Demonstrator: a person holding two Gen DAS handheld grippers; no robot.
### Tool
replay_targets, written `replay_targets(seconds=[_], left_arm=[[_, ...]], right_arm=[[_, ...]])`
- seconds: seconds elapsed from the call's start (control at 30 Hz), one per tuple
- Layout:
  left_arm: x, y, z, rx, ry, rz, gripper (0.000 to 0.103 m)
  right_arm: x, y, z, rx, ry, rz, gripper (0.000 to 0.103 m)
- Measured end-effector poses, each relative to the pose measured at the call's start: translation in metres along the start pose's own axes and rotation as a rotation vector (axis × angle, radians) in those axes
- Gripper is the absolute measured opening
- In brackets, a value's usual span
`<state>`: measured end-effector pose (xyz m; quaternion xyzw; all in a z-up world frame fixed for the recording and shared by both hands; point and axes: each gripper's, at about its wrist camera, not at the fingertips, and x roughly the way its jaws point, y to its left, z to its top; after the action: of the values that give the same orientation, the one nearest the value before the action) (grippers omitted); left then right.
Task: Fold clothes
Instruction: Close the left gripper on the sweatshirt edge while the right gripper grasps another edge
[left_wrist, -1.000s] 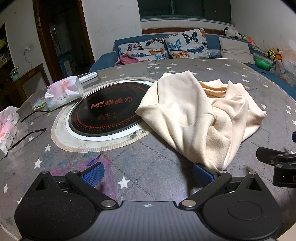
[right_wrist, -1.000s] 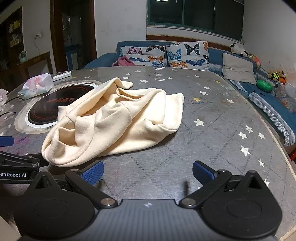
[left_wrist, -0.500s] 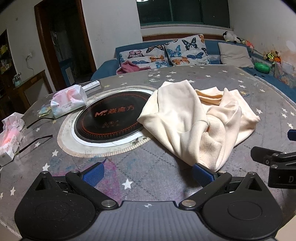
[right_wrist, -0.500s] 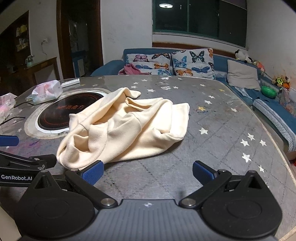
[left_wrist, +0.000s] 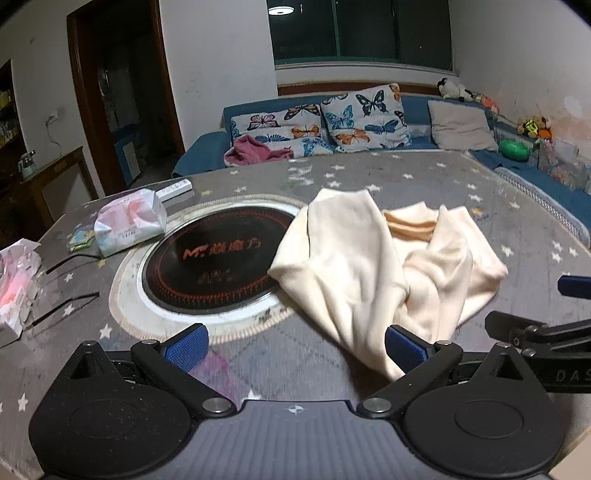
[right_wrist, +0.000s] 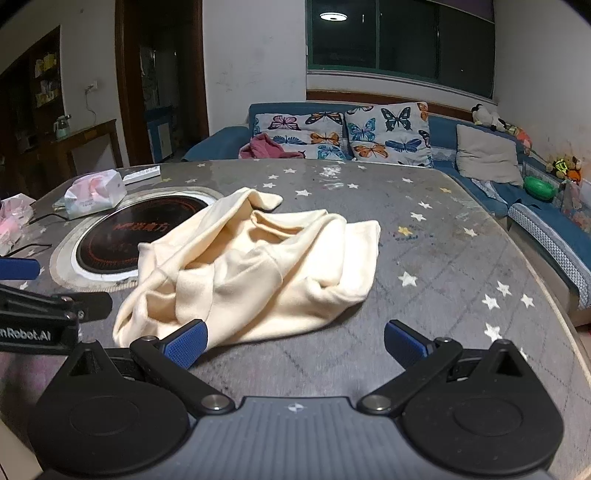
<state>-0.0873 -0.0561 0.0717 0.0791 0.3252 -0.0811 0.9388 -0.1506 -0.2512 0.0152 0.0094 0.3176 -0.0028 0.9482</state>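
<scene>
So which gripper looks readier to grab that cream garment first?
Probably the left gripper: the garment hem lies against its right finger. The right gripper, also open, mostly faces bare table.

The near corner of the cream garment (left_wrist: 373, 280) is smeared by motion blur and partly covered by the blue pad of the left gripper (left_wrist: 295, 347), so contact cannot be judged. The right gripper (left_wrist: 554, 332) is cut off by the picture's right edge, only one blue fingertip and part of its linkage being seen. The print on the tissue pack (left_wrist: 129, 221) is too small to be read, and a second pack (left_wrist: 14, 288) is clipped at the left edge.
</scene>
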Motion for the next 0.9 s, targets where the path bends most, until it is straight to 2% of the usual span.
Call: replay_targets(seconds=[0.4,0.6,0.67,0.73,0.9], left_arm=[[0.032,-0.005,0.053,0.037,-0.045,-0.047,0.103],[0.060,-0.019,0.079,0.070,-0.050,-0.074,0.101],[0.070,-0.025,0.087,0.088,-0.055,-0.075,0.096],[0.083,-0.029,0.095,0.093,-0.044,-0.086,0.089],[0.112,-0.036,0.109,0.105,-0.019,-0.100,0.087]], right_arm=[[0.032,-0.018,0.042,0.011,0.019,0.064,0.093],[0.062,-0.037,0.065,0.043,0.047,0.077,0.084],[0.072,-0.043,0.072,0.060,0.058,0.089,0.079],[0.083,-0.050,0.077,0.082,0.072,0.100,0.068],[0.109,-0.067,0.088,0.145,0.099,0.111,0.052]])
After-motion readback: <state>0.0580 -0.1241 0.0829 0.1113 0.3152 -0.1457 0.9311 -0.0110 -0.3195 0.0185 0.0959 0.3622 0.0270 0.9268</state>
